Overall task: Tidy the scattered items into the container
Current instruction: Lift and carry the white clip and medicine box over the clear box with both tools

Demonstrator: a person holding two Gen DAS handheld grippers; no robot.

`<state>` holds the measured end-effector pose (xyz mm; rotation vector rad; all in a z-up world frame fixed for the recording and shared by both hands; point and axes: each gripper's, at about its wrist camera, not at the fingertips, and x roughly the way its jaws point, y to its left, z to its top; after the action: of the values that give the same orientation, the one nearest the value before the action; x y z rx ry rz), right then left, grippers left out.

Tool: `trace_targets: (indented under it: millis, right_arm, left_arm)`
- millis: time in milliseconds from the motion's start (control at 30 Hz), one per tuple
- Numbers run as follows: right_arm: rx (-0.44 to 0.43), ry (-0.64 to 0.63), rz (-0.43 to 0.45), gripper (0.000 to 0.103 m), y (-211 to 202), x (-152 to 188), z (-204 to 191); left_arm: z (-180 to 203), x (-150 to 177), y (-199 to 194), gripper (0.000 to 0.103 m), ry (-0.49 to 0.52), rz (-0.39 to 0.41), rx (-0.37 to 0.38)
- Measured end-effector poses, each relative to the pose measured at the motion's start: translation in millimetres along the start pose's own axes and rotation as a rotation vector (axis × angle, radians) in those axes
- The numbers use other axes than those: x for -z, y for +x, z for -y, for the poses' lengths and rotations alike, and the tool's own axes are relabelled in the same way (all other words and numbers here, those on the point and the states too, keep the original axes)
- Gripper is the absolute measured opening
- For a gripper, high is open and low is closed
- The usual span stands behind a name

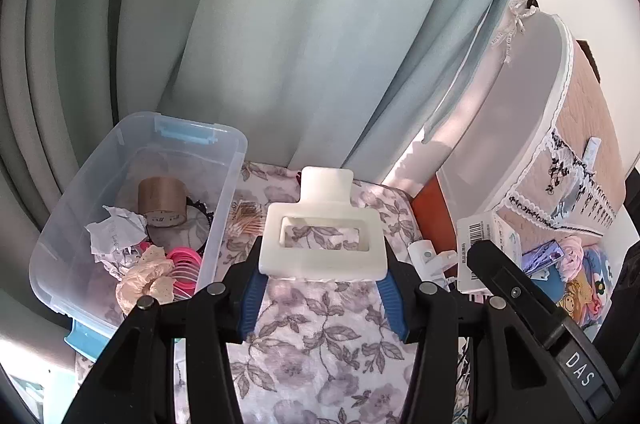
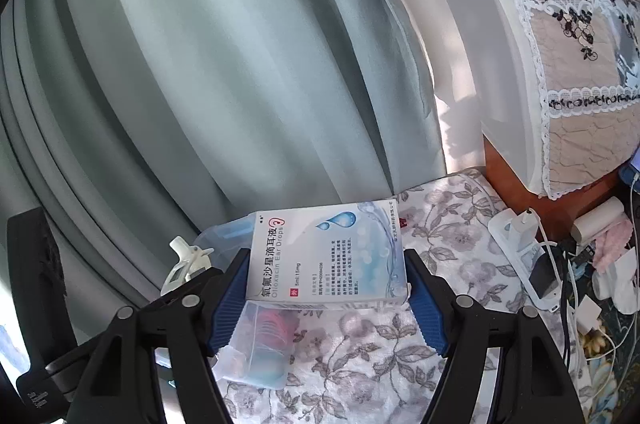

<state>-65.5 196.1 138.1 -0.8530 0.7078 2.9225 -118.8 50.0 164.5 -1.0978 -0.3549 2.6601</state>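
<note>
While the clear storage bin (image 1: 132,208) sits at the left of the frame, the right gripper (image 2: 326,288) clamps an ear-drops box (image 2: 326,256) at centre with wide jaws, and the left gripper (image 1: 322,274) pinches a cream hair claw clip (image 1: 322,238) narrowly.

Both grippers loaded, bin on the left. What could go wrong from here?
1. The left gripper pinches only the lower edge of the cream plastic hair claw clip; it may pivot out.
2. The right gripper carries the white-and-blue ear-drops box close beside the left one; heading for the clear plastic storage bin together, they could collide.
3. The roll of brown tape and crumpled paper already crowd the bin.
</note>
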Motion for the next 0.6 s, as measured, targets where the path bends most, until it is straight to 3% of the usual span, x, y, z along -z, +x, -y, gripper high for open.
trace_targets:
  millis: [600]
  right_arm:
    - [-0.04, -0.112, -0.043, 0.076, 20, 22, -62]
  left_arm:
    - [-59, -4, -17, 0.053, -0.099, 0.027, -0.016]
